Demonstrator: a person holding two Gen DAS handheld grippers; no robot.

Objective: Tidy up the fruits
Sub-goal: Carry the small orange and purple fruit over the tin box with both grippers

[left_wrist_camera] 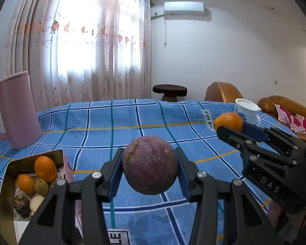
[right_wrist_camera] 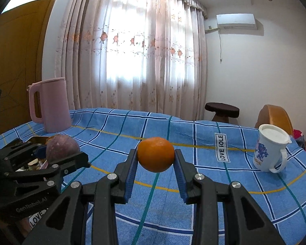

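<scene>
My left gripper [left_wrist_camera: 150, 163] is shut on a round purple passion fruit [left_wrist_camera: 150, 164] and holds it above the blue checked cloth. My right gripper [right_wrist_camera: 155, 157] is shut on a small orange [right_wrist_camera: 155, 154], also held above the cloth. In the left wrist view the right gripper [left_wrist_camera: 232, 126] with the orange [left_wrist_camera: 228, 121] is at the right. In the right wrist view the left gripper [right_wrist_camera: 61, 153] with the passion fruit [right_wrist_camera: 61, 148] is at the left. A gold-lined box [left_wrist_camera: 9, 171] at lower left holds two oranges [left_wrist_camera: 44, 168], a kiwi [left_wrist_camera: 41, 186] and other fruit.
A pink jug [left_wrist_camera: 14, 110] stands at the table's far left. A white mug with a lid [right_wrist_camera: 270, 149] stands at the far right. The blue checked cloth [left_wrist_camera: 132, 122] covers the table. A dark stool [left_wrist_camera: 169, 91] and brown sofa [left_wrist_camera: 283, 104] lie beyond the table.
</scene>
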